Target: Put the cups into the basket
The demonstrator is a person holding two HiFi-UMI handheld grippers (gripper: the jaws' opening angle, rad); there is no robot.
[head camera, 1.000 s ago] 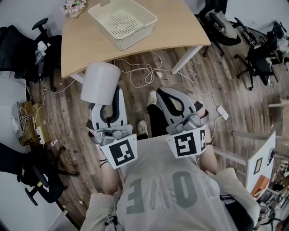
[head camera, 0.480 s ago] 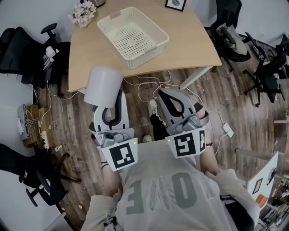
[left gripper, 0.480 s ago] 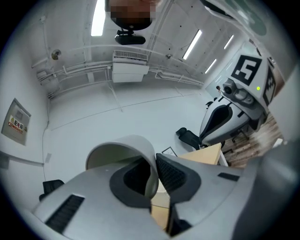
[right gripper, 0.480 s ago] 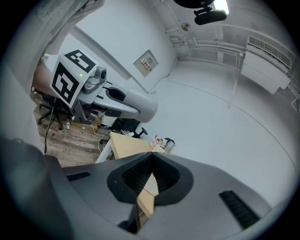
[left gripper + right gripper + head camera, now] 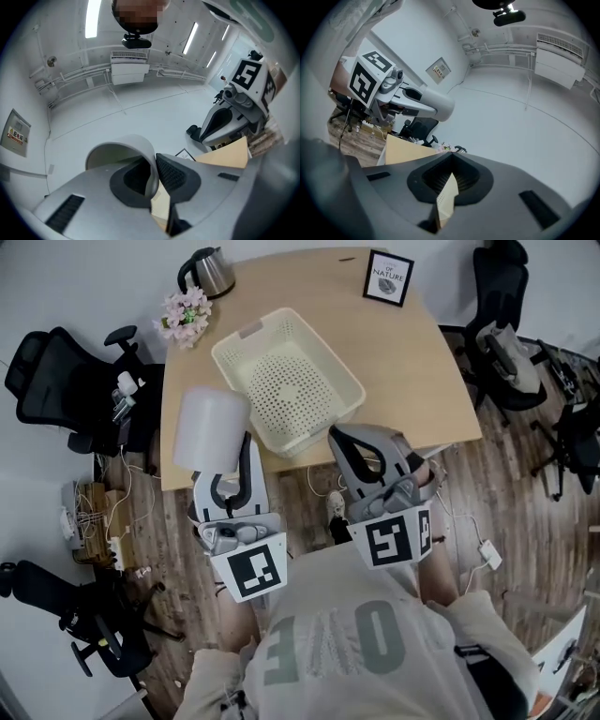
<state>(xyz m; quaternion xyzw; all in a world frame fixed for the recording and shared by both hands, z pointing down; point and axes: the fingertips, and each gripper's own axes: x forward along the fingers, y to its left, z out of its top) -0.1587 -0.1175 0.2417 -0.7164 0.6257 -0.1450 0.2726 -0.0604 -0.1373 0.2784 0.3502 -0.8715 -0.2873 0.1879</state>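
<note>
Left tongs (image 5: 155, 163) gripping cup (image 5: 210, 427), framed sign (image 5: 388, 277) reading "OF NATURE"

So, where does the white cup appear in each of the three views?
Head view: cup, left of centre, at the table's near edge.
Left gripper view: lower centre, wall pinched between the jaws.
Right gripper view: left of centre.
Shared landmark: the wooden table.

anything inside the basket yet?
No. The basket is empty: its holed floor shows bare in the head view, and nothing covers the inside. The one cup in view is outside it, clamped in the left gripper. The right gripper is shut, empty.
</note>
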